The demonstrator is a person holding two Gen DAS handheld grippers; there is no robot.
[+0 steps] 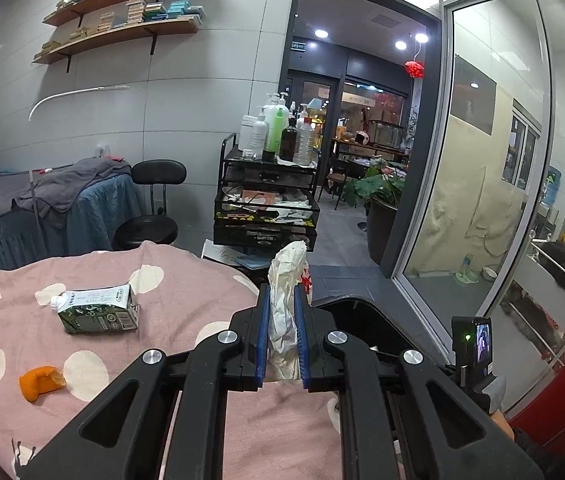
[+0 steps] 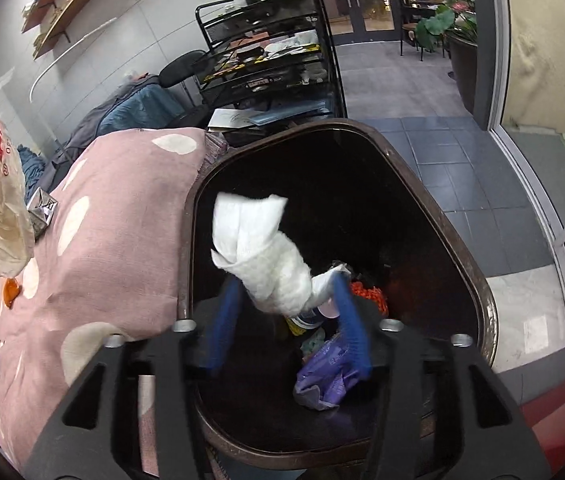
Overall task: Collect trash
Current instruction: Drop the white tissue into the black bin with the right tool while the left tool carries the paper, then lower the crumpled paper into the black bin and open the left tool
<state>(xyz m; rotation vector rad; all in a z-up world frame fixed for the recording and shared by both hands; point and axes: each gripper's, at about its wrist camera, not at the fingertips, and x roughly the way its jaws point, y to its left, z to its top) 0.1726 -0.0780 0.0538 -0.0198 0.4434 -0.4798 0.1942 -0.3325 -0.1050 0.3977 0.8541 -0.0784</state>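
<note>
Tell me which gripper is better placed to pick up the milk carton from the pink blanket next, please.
Right, probably. The right gripper is open over the bin, the white tissue loose between its fingers. The left gripper is shut on a plastic bag, though the milk carton lies nearer it.

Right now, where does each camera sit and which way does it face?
Left wrist: on the left tongs, looking across the pink bedspread toward the doorway; black arms and blue pads clamp a crumpled plastic bag.
Right wrist: on the right tongs, angled down into the brown bin; pads apart, white tissue between them.
Shared: bedspread, bag, milk carton, orange peel, black cart.
</note>
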